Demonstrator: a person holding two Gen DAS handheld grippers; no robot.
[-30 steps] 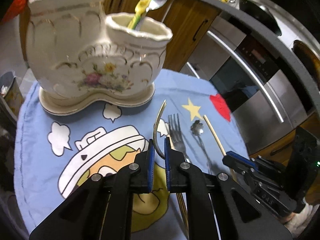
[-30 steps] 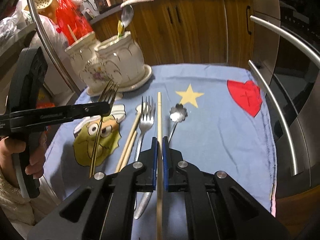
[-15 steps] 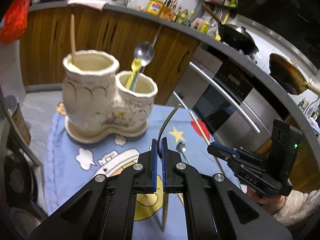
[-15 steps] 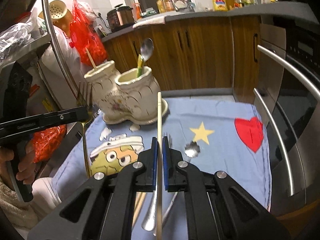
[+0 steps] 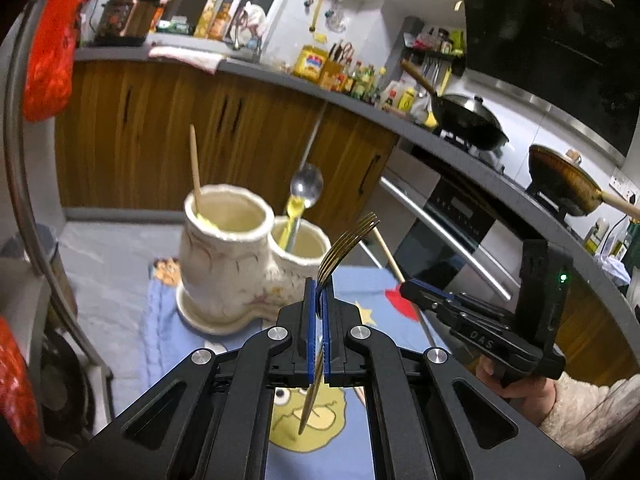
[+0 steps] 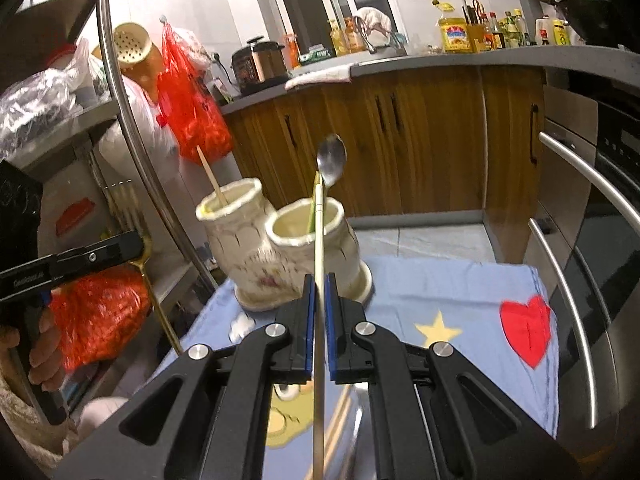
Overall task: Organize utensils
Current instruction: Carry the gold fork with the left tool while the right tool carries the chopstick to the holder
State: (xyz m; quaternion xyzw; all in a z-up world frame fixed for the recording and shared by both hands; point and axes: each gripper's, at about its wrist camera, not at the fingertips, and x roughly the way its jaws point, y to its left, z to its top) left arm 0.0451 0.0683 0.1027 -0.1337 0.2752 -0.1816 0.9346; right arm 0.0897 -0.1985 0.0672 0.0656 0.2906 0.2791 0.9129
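Above the blue cartoon cloth [image 6: 460, 280], the left gripper [image 5: 319, 304] is clamped on a gold fork [image 5: 348, 246], the right gripper [image 6: 319, 300] on a chopstick [image 6: 319, 248]. Ahead stands the two-cup ceramic holder [image 5: 224, 264], one chopstick [image 5: 195, 168] and a spoon [image 5: 306, 184] inside.
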